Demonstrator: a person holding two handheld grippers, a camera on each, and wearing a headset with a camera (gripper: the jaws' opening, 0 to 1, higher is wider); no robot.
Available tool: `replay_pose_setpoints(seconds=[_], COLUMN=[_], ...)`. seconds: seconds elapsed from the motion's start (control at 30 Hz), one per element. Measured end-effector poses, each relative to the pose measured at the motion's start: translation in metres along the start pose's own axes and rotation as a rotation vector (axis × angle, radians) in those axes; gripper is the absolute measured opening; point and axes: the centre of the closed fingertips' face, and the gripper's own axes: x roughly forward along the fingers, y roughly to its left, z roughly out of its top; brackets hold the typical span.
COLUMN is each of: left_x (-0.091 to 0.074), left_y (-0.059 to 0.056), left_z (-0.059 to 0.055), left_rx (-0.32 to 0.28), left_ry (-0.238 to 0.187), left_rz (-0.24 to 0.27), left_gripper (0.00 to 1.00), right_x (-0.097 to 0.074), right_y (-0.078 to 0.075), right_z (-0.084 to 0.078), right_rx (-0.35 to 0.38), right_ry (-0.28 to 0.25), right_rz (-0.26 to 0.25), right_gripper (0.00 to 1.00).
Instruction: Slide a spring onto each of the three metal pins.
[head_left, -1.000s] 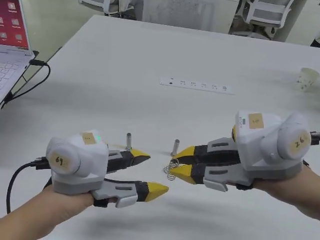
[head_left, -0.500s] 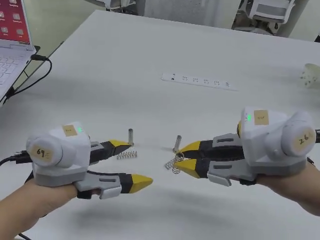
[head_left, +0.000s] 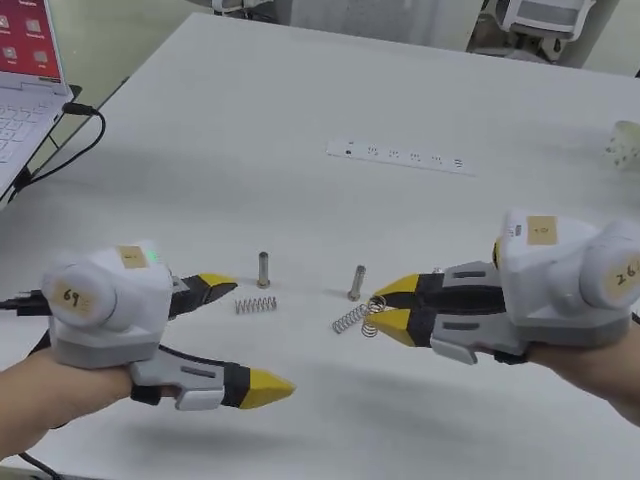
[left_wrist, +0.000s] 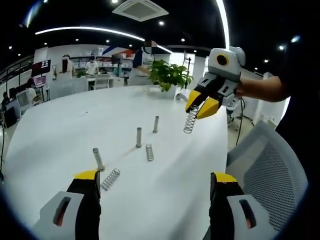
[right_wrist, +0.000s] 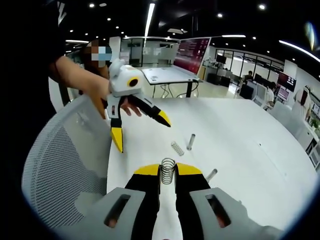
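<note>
1. Left gripper (head_left: 265, 334): the jaws stand wide apart and hold nothing. It hovers above the near left part of the white worktop (head_left: 300, 100), with the tips directed toward the pins.

2. Right gripper (head_left: 371, 306): the jaws are closed on the held spring (right_wrist: 168, 171). The right gripper view shows its coil clamped upright between the two yellow tips. In the left gripper view, this spring hangs down from the tips, clear of the worktop.

3. Pins: three metal pins stand upright on the worktop, in a row.
   - The left pin (head_left: 264, 268) stands in front of the left gripper.
   - The middle pin (head_left: 357, 282) stands just beside the tips of the right gripper.
   - The far pin (left_wrist: 156, 124) stands beyond the middle pin in the left gripper view.
   - All three pins are bare.

4. Loose springs: two springs lie flat on the worktop.
   - The first loose spring (head_left: 255, 304) lies near the base of the left pin.
   - The second loose spring (head_left: 350, 317) lies at an angle near the base of the middle pin, just beside the right gripper tips.

5. Surroundings: a white power strip (head_left: 403, 159) lies farther back on the worktop, well apart from the pins. An open laptop (head_left: 25, 70) sits at the left edge, with a black cable (head_left: 70, 140) attached.
</note>
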Motion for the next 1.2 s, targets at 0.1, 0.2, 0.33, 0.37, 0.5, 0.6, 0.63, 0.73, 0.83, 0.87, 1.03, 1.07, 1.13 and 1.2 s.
replay_pose_setpoints(seconds=[0.1,0.2,0.33,0.37,0.5,0.6,0.63,0.73,0.83,0.87,1.03,1.07,1.13,1.2], left_x=[-0.006,-0.011,-0.017,-0.017,-0.021,-0.023,-0.024,-0.025,-0.026,-0.027,-0.028,-0.028,-0.028,-0.029], left_y=[0.007,0.013,0.018,0.018,0.021,0.022,0.023,0.025,0.026,0.026,0.027,0.027,0.028,0.027], left_z=[-0.001,0.000,-0.001,-0.001,-0.002,-0.003,-0.002,0.001,0.003,0.003,0.003,0.002,0.001,0.000], left_rx=[-0.008,-0.028,-0.043,-0.043,-0.049,-0.055,-0.054,-0.059,-0.062,-0.061,-0.061,-0.064,-0.064,-0.068], left_ry=[-0.002,-0.009,-0.008,-0.009,-0.008,-0.006,-0.008,-0.021,-0.029,-0.030,-0.028,-0.025,-0.022,-0.021], left_rz=[0.022,0.043,0.059,0.062,0.074,0.077,0.080,0.087,0.088,0.089,0.090,0.089,0.091,0.088], left_gripper=[0.95,0.97,0.98,0.98,0.98,0.98,0.98,0.98,0.98,0.98,0.98,0.98,0.98,0.98], right_x=[-0.002,-0.005,-0.010,-0.010,-0.014,-0.016,-0.017,-0.018,-0.018,-0.018,-0.020,-0.020,-0.022,-0.022], right_y=[-0.004,-0.007,-0.016,-0.017,-0.024,-0.028,-0.029,-0.033,-0.036,-0.037,-0.046,-0.049,-0.054,-0.058], right_z=[-0.002,-0.006,-0.012,-0.014,-0.019,-0.022,-0.023,-0.029,-0.036,-0.038,-0.054,-0.058,-0.063,-0.067], right_rx=[0.005,0.016,0.037,0.041,0.057,0.061,0.062,0.071,0.080,0.082,0.096,0.105,0.116,0.128], right_ry=[-0.001,-0.001,0.004,0.004,0.008,0.012,0.014,0.022,0.035,0.037,0.068,0.074,0.080,0.084], right_rz=[-0.019,-0.034,-0.071,-0.077,-0.097,-0.108,-0.111,-0.122,-0.132,-0.134,-0.154,-0.159,-0.170,-0.179], right_gripper=[0.08,0.08,0.08,0.08,0.08,0.08,0.08,0.08,0.08,0.08,0.08,0.08,0.08,0.08])
